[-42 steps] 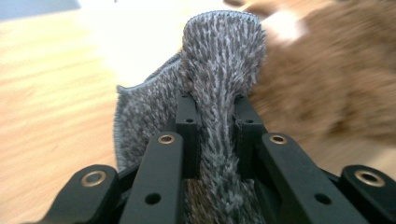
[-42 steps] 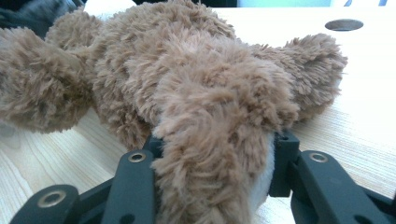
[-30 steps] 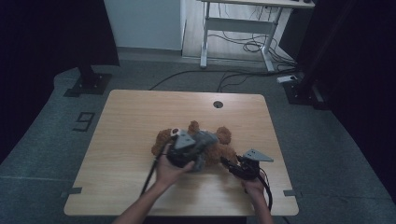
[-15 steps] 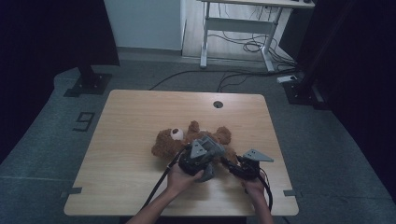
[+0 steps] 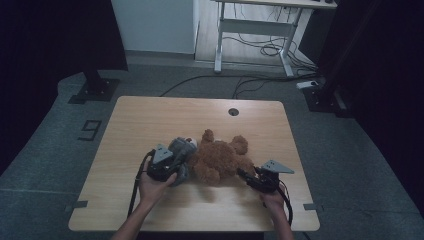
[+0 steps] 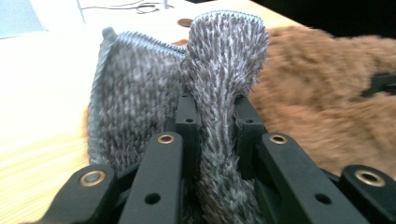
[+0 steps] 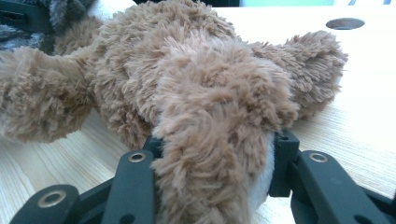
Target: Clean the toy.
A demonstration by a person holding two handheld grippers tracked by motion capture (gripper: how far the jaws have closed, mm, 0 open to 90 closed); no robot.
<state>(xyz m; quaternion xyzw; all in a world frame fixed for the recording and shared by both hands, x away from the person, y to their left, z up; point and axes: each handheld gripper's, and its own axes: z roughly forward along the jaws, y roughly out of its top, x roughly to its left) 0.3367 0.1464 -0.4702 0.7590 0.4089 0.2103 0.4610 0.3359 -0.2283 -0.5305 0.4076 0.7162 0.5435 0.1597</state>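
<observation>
Left gripper [image 6: 212,116]: I have its jaws clenched on a fold of the grey knit garment [image 6: 140,88], at the left end of the teddy bear [image 5: 220,157].
Right gripper [image 7: 212,154]: its jaws pinch one brown plush limb of the bear; I think it is a leg.
Bear position: it lies on the wooden table [image 5: 200,115], near the front edge, between my two grippers.
Risk, garment: if I pull further, I think the thin fold can slip from the jaws, or the knit can stretch and catch on the head.
Risk, bear: the fur is soft, so the limb can slide out and the toy follows the garment.
Hidden: the bear's face is covered; I cannot tell how much garment is on it.
</observation>
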